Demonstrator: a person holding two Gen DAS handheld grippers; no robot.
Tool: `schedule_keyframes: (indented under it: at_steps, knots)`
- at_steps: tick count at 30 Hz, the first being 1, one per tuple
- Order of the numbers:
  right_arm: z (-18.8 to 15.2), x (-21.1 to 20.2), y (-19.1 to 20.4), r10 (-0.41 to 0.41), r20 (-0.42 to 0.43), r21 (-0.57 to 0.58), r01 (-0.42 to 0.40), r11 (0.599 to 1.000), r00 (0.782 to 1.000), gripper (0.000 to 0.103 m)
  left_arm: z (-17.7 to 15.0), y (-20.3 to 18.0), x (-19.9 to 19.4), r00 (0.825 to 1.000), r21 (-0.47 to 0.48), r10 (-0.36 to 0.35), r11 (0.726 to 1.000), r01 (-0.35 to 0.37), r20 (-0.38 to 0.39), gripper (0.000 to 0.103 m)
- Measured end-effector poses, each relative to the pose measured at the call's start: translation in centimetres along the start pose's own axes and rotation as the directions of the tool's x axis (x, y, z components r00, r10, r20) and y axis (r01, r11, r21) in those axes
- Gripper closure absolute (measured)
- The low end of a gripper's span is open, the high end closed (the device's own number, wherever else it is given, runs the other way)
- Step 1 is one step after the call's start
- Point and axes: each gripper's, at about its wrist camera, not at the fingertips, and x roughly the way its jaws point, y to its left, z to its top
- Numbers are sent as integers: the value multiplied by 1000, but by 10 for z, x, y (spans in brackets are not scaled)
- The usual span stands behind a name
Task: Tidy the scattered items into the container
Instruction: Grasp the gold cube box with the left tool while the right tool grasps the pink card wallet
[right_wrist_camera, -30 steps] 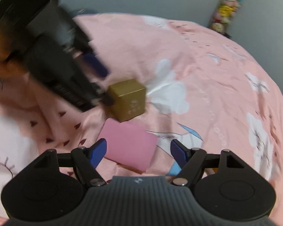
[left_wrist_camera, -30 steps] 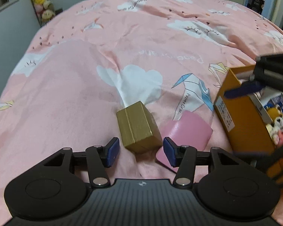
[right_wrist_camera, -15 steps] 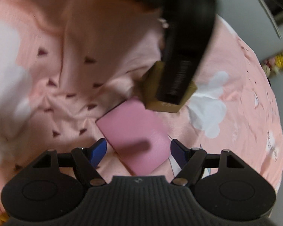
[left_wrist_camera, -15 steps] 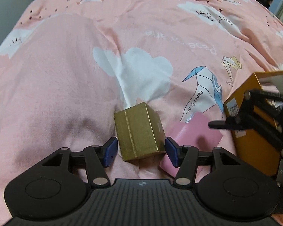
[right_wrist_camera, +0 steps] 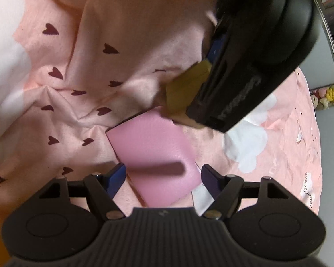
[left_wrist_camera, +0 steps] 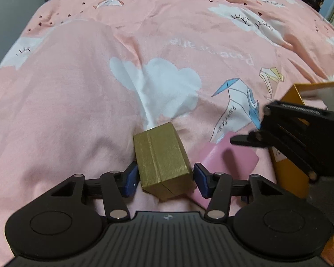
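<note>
The jaws of the left gripper (left_wrist_camera: pixel 164 181) are closing around the gold box (left_wrist_camera: pixel 162 162), one blue pad on each side of it. The left pad sits right against the box's side and the right pad is just beside the far lower corner; whether both already press on it cannot be told from the left wrist view. The box lies tilted on the pink bed cover (left_wrist_camera: pixel 78 102), at the lower edge of a white cloud print.

The jaws of the right gripper (right_wrist_camera: pixel 162 178) stand wide apart, with the near end of the pink card (right_wrist_camera: pixel 153 149) lying flat between them. Neither pad touches the card, and a dark shadow bar crosses its surface. In the left wrist view the same card shows just to the right of the gold box, partly under the right gripper's black fingers.

In the right wrist view the left gripper's black body fills the upper right and covers much of the gold box, whose corner touches or overlaps the far edge of the pink card.

The orange cardboard container (left_wrist_camera: pixel 294 173) stands at the right edge of the left wrist view, just beyond the pink card, mostly hidden behind the right gripper. What lies inside it cannot be made out here. A few soft toys (right_wrist_camera: pixel 327 96) sit against the wall beyond the bed.
</note>
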Motion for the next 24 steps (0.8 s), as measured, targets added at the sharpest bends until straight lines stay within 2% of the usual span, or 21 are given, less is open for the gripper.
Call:
schedule_keyframes:
  at_steps: [11, 17, 23, 24]
  knots:
    - [5, 8, 8, -26, -17, -127, 23, 992, 1000, 27, -41, -12, -50, 998, 174, 52, 983, -55, 21, 45]
    - [15, 16, 23, -31, -47, -218, 20, 976, 998, 27, -53, -7, -60, 999, 170, 31, 985, -37, 39, 45]
    - [15, 23, 41, -85, -91, -337, 49, 940, 992, 33, -57, -2, -63, 999, 142, 17, 990, -23, 46, 45]
    - [15, 22, 42, -83, -90, -342, 47, 939, 993, 36, -58, -1, -64, 999, 140, 15, 990, -22, 48, 45]
